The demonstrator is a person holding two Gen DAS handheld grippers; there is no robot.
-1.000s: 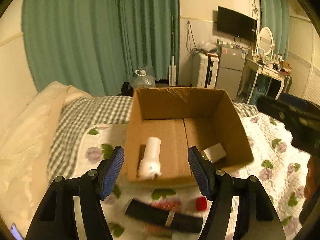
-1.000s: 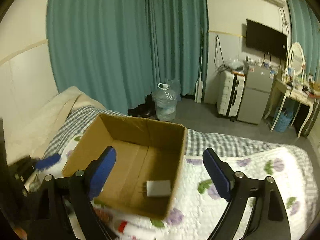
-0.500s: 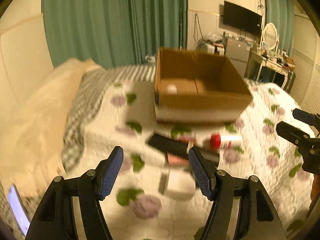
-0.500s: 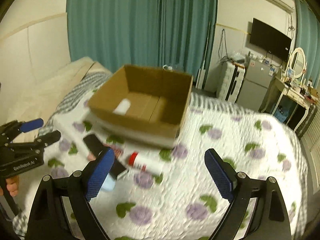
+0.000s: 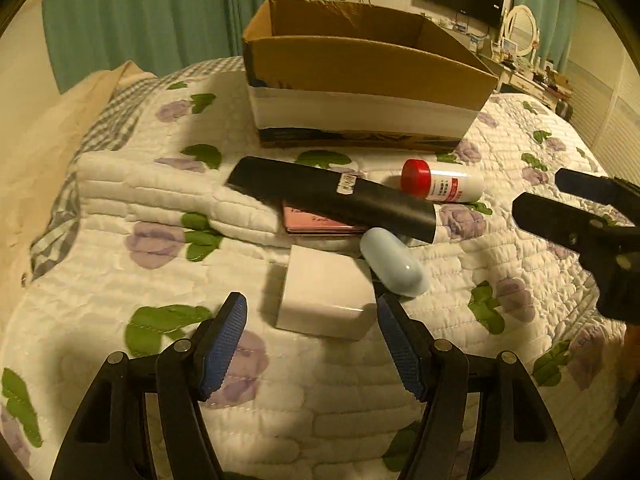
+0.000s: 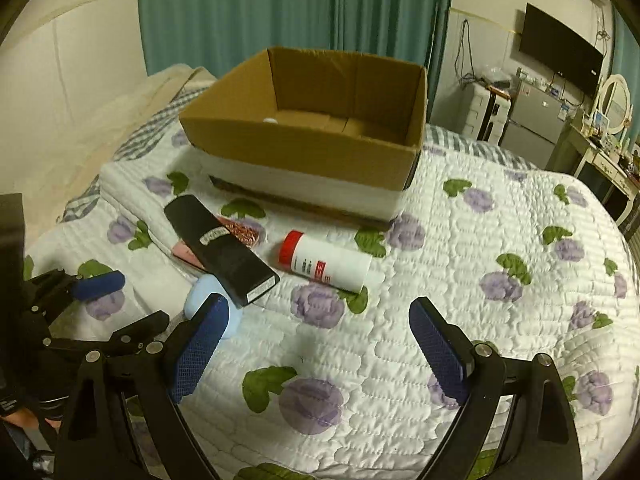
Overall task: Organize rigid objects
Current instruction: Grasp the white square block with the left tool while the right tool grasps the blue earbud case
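Note:
An open cardboard box stands on the quilted bed. In front of it lie a long black box over a pink packet, a white bottle with a red cap, a pale blue capsule-shaped case and a white block. My left gripper is open, just short of the white block. My right gripper is open and empty, low over the quilt, short of the bottle.
A cream pillow and a checked sheet lie at the left of the bed. Green curtains hang behind. A fridge, a suitcase and a dresser stand at the far right. A small white object shows inside the box.
Both grippers have pulled back from over the box and dropped low over the quilt. The left one now faces the white block close up. Both stay open.

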